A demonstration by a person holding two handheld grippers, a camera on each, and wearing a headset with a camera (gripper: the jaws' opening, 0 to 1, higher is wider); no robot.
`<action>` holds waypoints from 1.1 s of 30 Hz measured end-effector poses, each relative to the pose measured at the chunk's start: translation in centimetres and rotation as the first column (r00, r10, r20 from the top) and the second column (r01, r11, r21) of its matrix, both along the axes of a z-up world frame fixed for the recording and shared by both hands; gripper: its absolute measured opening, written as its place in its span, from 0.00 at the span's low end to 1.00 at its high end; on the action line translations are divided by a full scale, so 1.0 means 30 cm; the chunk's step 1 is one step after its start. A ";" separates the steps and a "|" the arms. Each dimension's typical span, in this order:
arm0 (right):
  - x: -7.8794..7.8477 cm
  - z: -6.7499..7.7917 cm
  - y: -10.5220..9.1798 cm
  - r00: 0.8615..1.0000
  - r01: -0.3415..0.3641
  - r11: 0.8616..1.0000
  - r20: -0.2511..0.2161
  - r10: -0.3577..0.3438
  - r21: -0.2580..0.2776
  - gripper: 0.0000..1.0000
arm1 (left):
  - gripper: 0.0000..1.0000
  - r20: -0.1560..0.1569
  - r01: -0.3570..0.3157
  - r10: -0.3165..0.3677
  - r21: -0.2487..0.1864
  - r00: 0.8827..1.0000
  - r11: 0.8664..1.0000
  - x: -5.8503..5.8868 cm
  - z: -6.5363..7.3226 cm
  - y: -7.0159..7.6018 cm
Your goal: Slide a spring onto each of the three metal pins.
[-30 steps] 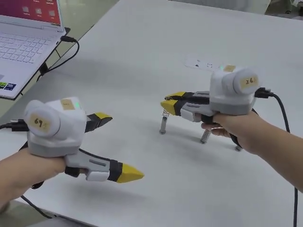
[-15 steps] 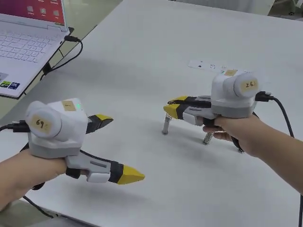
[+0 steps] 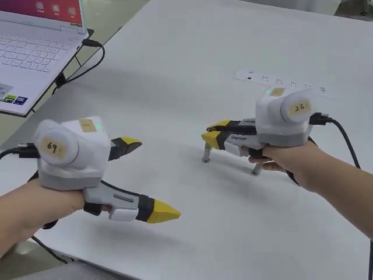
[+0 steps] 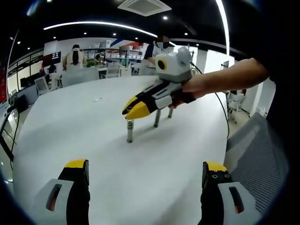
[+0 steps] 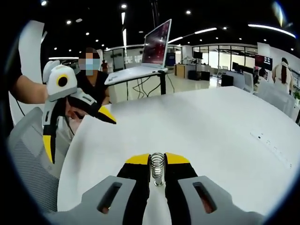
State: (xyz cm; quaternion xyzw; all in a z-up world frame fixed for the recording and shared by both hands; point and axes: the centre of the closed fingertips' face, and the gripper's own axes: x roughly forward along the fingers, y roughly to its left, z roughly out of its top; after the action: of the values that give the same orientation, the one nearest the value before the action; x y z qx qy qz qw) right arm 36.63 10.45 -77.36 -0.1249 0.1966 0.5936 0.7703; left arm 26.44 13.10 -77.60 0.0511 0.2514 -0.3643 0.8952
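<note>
Spring (image 5: 157, 171): upright, clamped between the tips of the right gripper (image 3: 211, 133), over the first pin (image 3: 206, 153) on the white table (image 3: 175, 70). Second pin (image 3: 256, 168): coil-wrapped, just beside. Left gripper (image 3: 148, 177): jaws wide, well apart from the pins.

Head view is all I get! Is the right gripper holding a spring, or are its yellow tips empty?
Observer: It has one. In the right gripper view a spring stands upright, pinched between the tips of the right gripper.
Operator: I can only count two pins. Where's the third one?
Observer: The left gripper view shows the third pin standing upright behind the middle pin, under the person's hand. It is too small to tell whether it carries a spring.
</note>
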 end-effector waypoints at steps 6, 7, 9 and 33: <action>-0.006 -0.043 0.000 1.000 -0.013 0.999 0.019 0.014 -0.043 0.09 | 0.98 -0.006 0.001 -0.001 0.002 1.000 1.000 -0.008 -0.009 0.001; -0.006 -0.051 -0.002 1.000 -0.014 0.999 0.020 0.015 -0.050 0.09 | 0.98 -0.007 0.000 0.000 0.005 1.000 1.000 -0.009 -0.011 0.003; -0.008 -0.061 -0.004 1.000 -0.017 0.998 0.018 0.018 -0.055 0.09 | 0.98 -0.009 -0.002 0.002 0.007 1.000 1.000 -0.010 -0.014 0.006; -0.016 -0.137 -0.014 1.000 -0.025 0.994 0.001 0.025 -0.109 0.09 | 0.97 -0.012 0.000 0.000 0.011 1.000 1.000 -0.010 -0.014 -0.001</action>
State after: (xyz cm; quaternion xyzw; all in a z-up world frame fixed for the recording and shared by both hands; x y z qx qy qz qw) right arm 36.16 10.04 -81.47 -0.1701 0.2262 0.5914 0.7551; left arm 26.13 13.08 -78.03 0.0537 0.2587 -0.3634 0.8934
